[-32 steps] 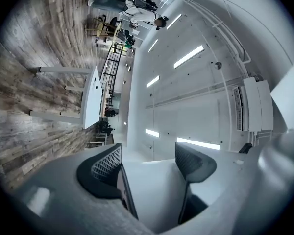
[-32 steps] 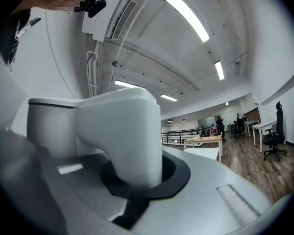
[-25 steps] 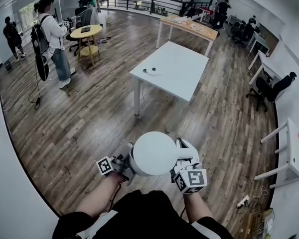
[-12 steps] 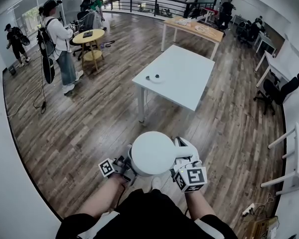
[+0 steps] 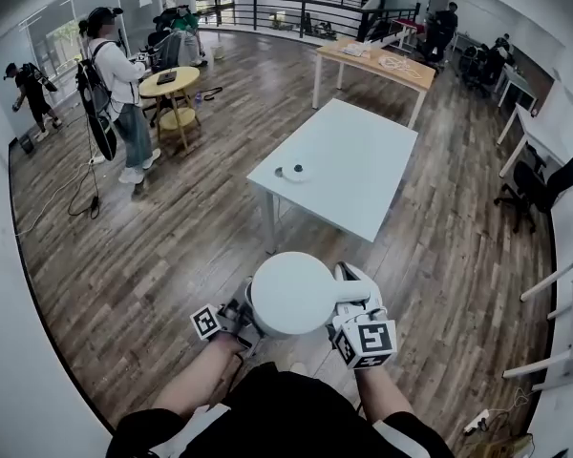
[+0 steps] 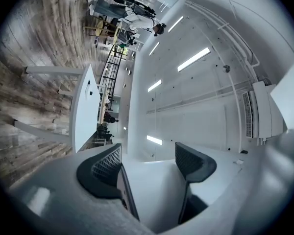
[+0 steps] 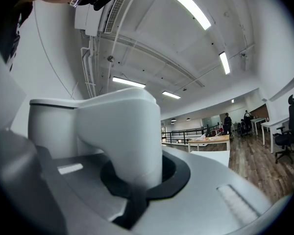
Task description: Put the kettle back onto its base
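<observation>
Right gripper (image 5: 351, 299) is clamped on the kettle (image 5: 291, 292) handle (image 7: 120, 131), pointing level. Left gripper (image 5: 237, 318), jaws apart, tilts upward against the kettle's side. Both forearms hold it close before the body, over the floor, well apart from the base (image 5: 293, 173) on the table (image 5: 363, 151).

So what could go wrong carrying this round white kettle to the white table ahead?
The right gripper clamps only the handle of the round white kettle, and the left gripper, jaws apart, seems merely to rest against its body, so it could swing or tip. The small round base sits near an edge of the white table; a skewed set-down might nudge it off.
</observation>
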Demonstrator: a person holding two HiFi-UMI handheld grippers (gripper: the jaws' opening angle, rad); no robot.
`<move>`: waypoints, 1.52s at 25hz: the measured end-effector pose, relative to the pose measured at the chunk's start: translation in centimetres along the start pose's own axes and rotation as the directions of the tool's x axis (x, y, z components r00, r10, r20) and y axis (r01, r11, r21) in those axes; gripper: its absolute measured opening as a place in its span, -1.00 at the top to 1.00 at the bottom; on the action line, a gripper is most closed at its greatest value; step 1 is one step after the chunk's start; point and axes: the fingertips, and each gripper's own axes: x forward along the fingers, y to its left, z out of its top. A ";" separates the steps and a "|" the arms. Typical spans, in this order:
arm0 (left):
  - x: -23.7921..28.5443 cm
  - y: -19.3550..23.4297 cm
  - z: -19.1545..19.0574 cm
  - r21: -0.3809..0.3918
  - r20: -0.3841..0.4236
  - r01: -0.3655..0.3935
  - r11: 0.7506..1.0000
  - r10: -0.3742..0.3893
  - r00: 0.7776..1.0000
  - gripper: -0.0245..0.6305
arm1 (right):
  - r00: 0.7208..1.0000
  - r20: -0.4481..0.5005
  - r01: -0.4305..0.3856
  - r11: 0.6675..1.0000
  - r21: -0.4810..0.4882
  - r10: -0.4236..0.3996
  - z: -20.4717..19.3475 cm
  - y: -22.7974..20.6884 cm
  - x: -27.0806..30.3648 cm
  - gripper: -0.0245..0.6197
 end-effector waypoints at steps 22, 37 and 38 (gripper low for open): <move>6.6 7.0 1.5 -0.037 0.077 -0.034 0.999 0.036 0.996 -0.11 | 0.997 -0.061 -0.037 0.998 0.050 0.040 -2.6 -8.6 6.9 0.91; 14.4 11.0 8.8 -0.073 0.025 -0.016 0.997 0.018 1.000 -0.11 | 0.998 -0.061 -0.008 1.000 0.016 0.009 -2.5 -11.5 16.6 0.91; 14.6 11.3 9.3 -0.077 0.027 -0.018 0.997 0.020 0.999 -0.11 | 0.998 -0.067 -0.008 1.000 0.014 0.009 -2.6 -11.5 17.3 0.91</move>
